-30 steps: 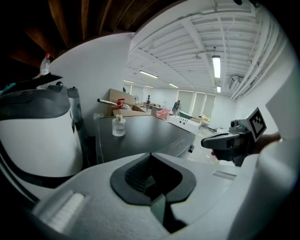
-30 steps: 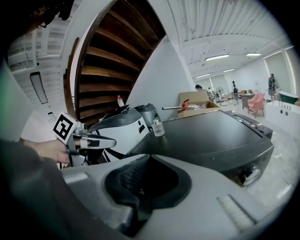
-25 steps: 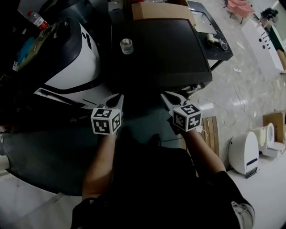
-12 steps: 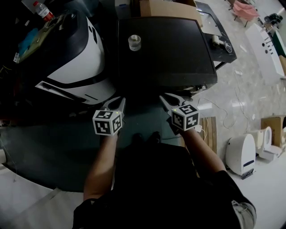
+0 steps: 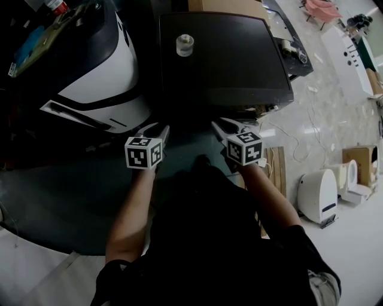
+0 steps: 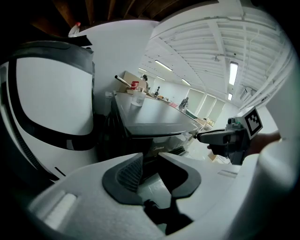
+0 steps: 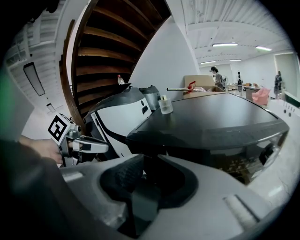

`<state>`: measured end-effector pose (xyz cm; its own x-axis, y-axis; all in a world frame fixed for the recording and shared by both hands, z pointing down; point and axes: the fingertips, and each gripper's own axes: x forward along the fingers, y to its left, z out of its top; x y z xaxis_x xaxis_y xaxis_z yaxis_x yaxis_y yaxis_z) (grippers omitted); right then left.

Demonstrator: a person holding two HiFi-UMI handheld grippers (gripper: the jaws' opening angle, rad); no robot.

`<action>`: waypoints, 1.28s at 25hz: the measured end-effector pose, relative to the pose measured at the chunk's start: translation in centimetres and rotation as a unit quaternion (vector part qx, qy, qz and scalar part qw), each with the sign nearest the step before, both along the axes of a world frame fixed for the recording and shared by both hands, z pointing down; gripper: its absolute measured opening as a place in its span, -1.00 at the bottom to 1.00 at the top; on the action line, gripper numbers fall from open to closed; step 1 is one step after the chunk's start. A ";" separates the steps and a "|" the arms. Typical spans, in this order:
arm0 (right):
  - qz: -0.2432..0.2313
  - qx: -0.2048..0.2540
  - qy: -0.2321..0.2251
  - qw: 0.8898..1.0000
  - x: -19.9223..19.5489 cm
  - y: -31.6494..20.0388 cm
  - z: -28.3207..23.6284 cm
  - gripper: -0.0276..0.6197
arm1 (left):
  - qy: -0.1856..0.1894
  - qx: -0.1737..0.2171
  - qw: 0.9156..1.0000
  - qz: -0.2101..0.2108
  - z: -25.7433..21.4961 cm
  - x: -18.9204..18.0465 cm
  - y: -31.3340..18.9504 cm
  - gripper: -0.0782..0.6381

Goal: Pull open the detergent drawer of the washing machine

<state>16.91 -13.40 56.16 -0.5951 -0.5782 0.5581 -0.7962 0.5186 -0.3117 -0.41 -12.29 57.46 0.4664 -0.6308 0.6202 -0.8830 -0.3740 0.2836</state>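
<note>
The washing machine (image 5: pixel 224 54) has a dark lid and stands straight ahead of me; its front panel (image 6: pixel 159 140) shows in the left gripper view, too dark to make out the drawer. My left gripper (image 5: pixel 157 131) hovers just short of the machine's front left corner, and its jaws are opening with nothing between them. My right gripper (image 5: pixel 224 127) hangs before the front edge's middle, its jaws also opening and empty. Each gripper shows in the other's view: the right gripper (image 6: pixel 225 138) and the left gripper (image 7: pixel 79 143).
A small glass jar (image 5: pixel 185 43) stands on the lid near its back. A rounded white-and-black appliance (image 5: pixel 90 72) sits close on the left. A cardboard box (image 5: pixel 224 5) lies behind the machine. On the floor at right are a wooden board (image 5: pixel 276 164), cables and a small white unit (image 5: pixel 315 194).
Both grippers have sunk a little and drawn nearer the machine's front. The jaws of each have parted from nearly shut to open.
</note>
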 end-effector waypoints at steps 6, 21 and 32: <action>0.014 -0.019 -0.001 1.000 0.1 -1.4 2.0 -0.59 | -0.005 -0.039 0.999 -0.009 2.5 -0.2 -1.0 -0.46; 0.019 -0.044 0.016 0.999 0.6 -5.5 4.9 -0.57 | -0.003 -0.062 0.998 -0.019 5.6 0.1 -5.3 -0.26; 0.014 -0.057 0.019 0.998 0.7 -6.3 6.5 -0.57 | -0.012 -0.059 0.998 -0.008 6.3 0.6 -6.5 -0.27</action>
